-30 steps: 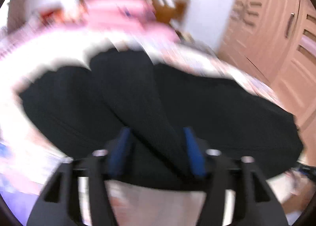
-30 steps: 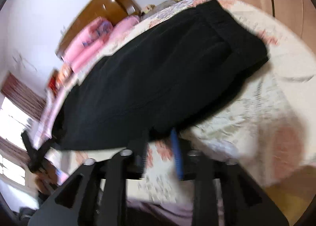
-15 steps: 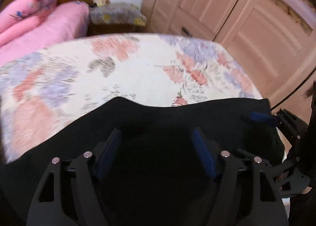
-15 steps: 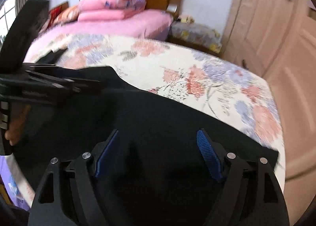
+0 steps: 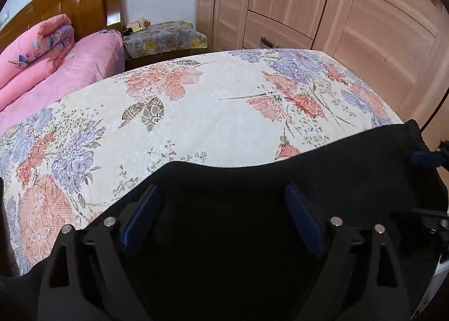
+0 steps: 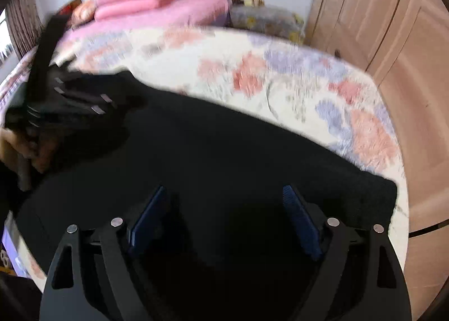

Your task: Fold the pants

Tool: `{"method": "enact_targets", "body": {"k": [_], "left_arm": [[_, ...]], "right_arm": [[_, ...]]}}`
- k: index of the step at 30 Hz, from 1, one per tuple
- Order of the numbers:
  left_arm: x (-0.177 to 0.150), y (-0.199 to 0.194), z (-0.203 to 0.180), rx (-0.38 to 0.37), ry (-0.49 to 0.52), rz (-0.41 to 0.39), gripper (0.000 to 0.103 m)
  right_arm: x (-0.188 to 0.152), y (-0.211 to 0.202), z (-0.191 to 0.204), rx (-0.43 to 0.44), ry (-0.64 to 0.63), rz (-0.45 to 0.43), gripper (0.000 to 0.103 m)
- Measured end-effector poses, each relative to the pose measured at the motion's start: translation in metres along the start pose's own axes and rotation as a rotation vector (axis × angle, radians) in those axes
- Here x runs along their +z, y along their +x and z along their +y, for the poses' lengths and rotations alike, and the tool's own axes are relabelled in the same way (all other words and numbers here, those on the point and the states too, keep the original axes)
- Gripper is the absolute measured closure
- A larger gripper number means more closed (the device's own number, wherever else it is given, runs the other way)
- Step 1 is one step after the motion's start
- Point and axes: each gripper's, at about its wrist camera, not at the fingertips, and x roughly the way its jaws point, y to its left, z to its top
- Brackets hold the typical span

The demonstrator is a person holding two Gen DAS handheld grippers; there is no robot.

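**Both claws spread wide above black pants on a floral bedspread**

Left gripper (image 5: 221, 194): blue pads (image 5: 140, 217) set far apart, nothing between them, poised over the black pants (image 5: 238, 237). The pants lie across the near edge of the floral bedspread (image 5: 210, 102). Right gripper (image 6: 224, 194): fingers likewise wide, clasping nothing, above the same dark fabric; this view is motion-blurred. Background: rolled pink quilt (image 5: 33, 46) against a wooden headboard (image 5: 70, 4), a patterned bedside stand (image 5: 165, 37), and a light wooden wardrobe (image 5: 350, 12) on the right.
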Motion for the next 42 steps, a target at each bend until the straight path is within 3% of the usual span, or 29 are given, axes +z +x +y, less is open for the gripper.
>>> {"method": "enact_targets", "body": {"k": [3, 4, 6, 9, 12, 15, 16, 18, 19, 20, 23, 26, 31, 36, 39, 42], "left_arm": [[0.0, 0.001, -0.001, 0.005, 0.004, 0.001, 0.013], [0.0, 0.001, -0.002, 0.009, 0.008, 0.002, 0.013], [0.0, 0.001, -0.003, 0.016, 0.013, 0.003, 0.013], [0.0, 0.002, -0.002, 0.017, 0.014, 0.004, 0.013], [0.0, 0.002, -0.003, 0.015, 0.014, 0.004, 0.012], [0.001, 0.004, -0.006, 0.017, 0.026, 0.009, 0.008], [0.0, 0.004, -0.007, 0.023, 0.031, 0.009, 0.008], [-0.001, -0.005, -0.005, 0.069, 0.01, -0.007, 0.009], [-0.003, -0.016, 0.0, 0.099, -0.025, -0.022, 0.012], [-0.006, -0.034, 0.008, 0.096, -0.077, -0.057, 0.012], [-0.032, -0.121, 0.05, -0.03, -0.258, -0.252, 0.01], [-0.084, -0.199, 0.112, 0.009, -0.39, -0.395, 0.007], [-0.199, -0.274, 0.259, 0.21, -0.713, -0.355, 0.009], [-0.308, -0.304, 0.339, 0.166, -1.035, -0.327, 0.015], [-0.345, -0.3, 0.361, 0.164, -1.152, -0.303, 0.03], [-0.367, -0.282, 0.38, 0.09, -1.243, -0.297, 0.042]], "right_arm": [[-0.023, 0.015, -0.016, -0.111, 0.002, 0.055, 0.014], [-0.029, 0.012, -0.02, -0.091, 0.01, 0.019, 0.014], [-0.033, 0.007, -0.024, -0.103, 0.025, 0.028, 0.014], [-0.034, -0.012, -0.013, -0.204, 0.026, 0.005, 0.014], [-0.05, -0.009, -0.006, -0.174, 0.026, 0.033, 0.012], [-0.066, -0.007, -0.022, -0.117, 0.084, -0.017, 0.011], [-0.063, -0.008, -0.023, -0.122, 0.093, -0.005, 0.011], [-0.053, -0.013, -0.015, -0.217, 0.106, 0.032, 0.011], [-0.047, -0.022, -0.007, -0.263, 0.108, 0.009, 0.011], [-0.042, -0.034, 0.004, -0.244, 0.099, -0.044, 0.011], [-0.03, -0.059, 0.031, -0.15, 0.053, -0.163, 0.011], [-0.015, -0.062, 0.062, -0.046, -0.004, -0.218, 0.011], [0.009, -0.031, 0.119, 0.133, -0.091, -0.195, 0.011], [0.02, -0.021, 0.172, 0.235, -0.174, -0.196, 0.011], [0.026, -0.022, 0.191, 0.265, -0.207, -0.198, 0.011], [0.029, -0.026, 0.199, 0.275, -0.224, -0.205, 0.011]]}}
